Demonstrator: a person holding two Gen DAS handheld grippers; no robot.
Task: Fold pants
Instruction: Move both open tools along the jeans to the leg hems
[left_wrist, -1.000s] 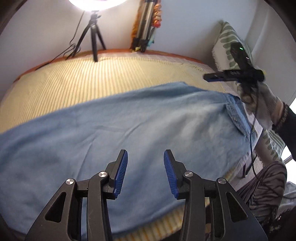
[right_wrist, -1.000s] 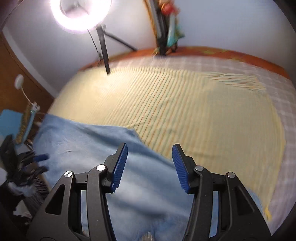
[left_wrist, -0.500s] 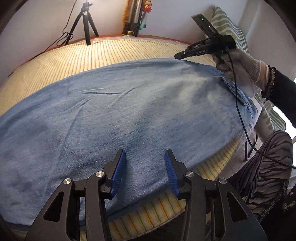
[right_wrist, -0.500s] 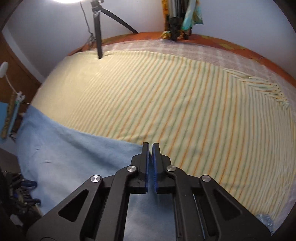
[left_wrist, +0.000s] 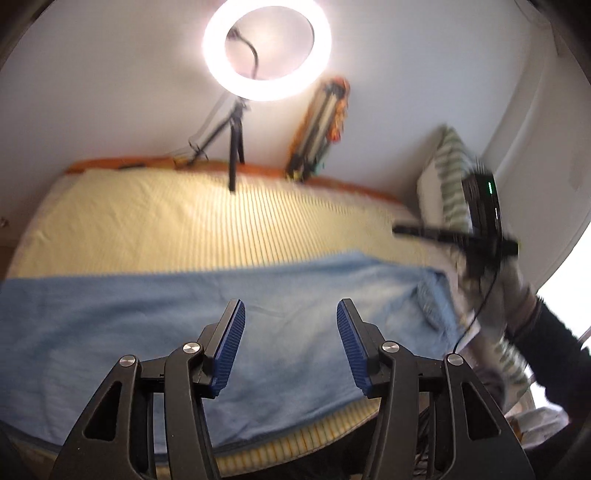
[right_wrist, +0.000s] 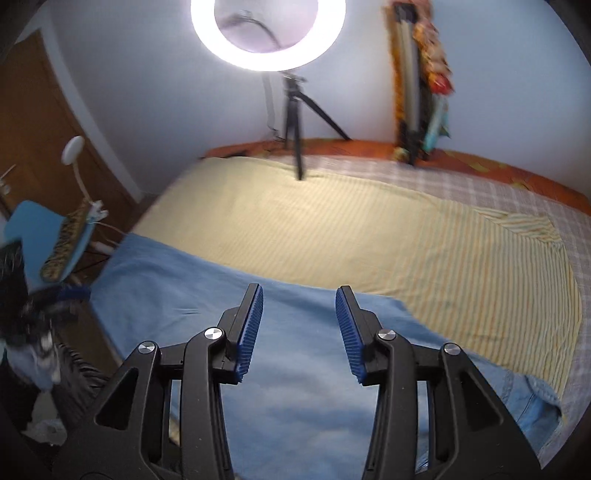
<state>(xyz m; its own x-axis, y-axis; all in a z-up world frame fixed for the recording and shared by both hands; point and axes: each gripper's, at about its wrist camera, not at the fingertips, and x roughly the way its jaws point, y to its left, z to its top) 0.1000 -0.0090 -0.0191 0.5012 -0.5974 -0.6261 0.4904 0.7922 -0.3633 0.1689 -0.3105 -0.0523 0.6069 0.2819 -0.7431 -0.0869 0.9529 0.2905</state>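
**Both grippers lifted, jaws parted**

Since the earlier frame both tools have risen off the cloth. Left gripper (left_wrist: 290, 347) and right gripper (right_wrist: 299, 334) have just been opening; jaws moderately wide, nothing between. Light-blue denim pants (left_wrist: 147, 325) lie flat on the yellow striped bedsheet (left_wrist: 147, 229), 6 o'clock, below the lit ring lamp (left_wrist: 266, 48).

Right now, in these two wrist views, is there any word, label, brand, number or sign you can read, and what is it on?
None can be read.
Right claw: seen from the left view, its black body is motion-blurred; any print on it is unreadable, only a green light shows.
Pants, striped sheet, ring light: no lettering visible.
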